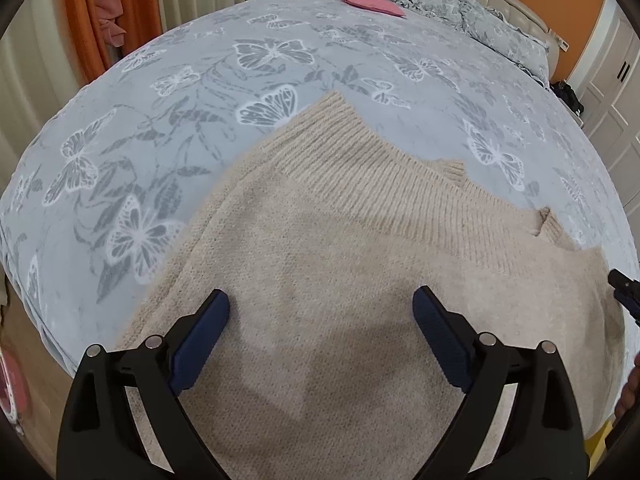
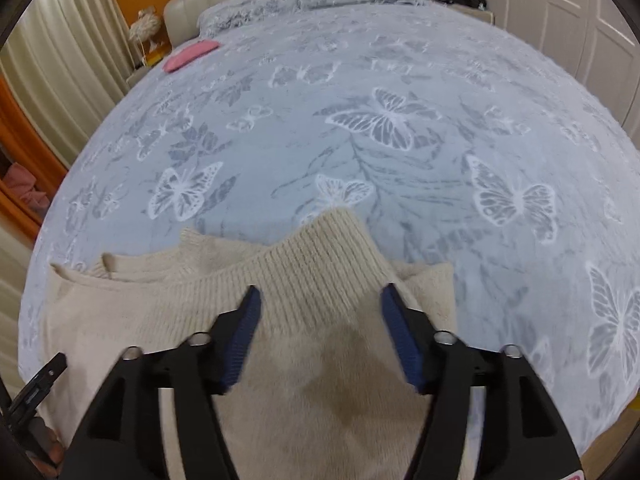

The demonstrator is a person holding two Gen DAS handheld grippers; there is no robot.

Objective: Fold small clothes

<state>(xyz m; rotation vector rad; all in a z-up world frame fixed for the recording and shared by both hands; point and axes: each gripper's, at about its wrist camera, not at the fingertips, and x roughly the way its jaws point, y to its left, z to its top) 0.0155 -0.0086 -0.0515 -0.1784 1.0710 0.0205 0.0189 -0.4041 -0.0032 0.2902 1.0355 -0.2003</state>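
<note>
A: Bedroom, orange walls, pale curtains; the bed [image 1: 168, 128] with its grey butterfly cover carries everything. How do the jaws stand?

B: Left gripper [image 1: 321, 312] is spread wide over the beige knit sweater [image 1: 320, 240], nothing pinched between the blue pads. Right gripper [image 2: 320, 312] is also released, a little narrower, hanging above the ribbed band [image 2: 316, 264]; its view is slightly blurred, and no cloth sits in its pads either.

A: Where does the sweater lie?

B: At the near edge of the bed, flat, already doubled on itself, with both grippers over it. Outward from there: bare cover, a pink cloth [image 1: 370, 2] far up near the rumpled duvet [image 1: 460, 12] and headboard.

A: Which way does it point?

B: My reading: the ribbed band runs crosswise along the far side, its corner poking away from the person toward the headboard. The long axis looks side to side, from one gripper across to the other. I cannot tell whether that rib is hem or collar.

A: So how to do the next fold well?

B: I'd judge: each gripper takes one near corner through all layers, both lift evenly, carry over to meet the ribbed edge, and keep the cloth taut so the thick knit doesn't bunch
</note>
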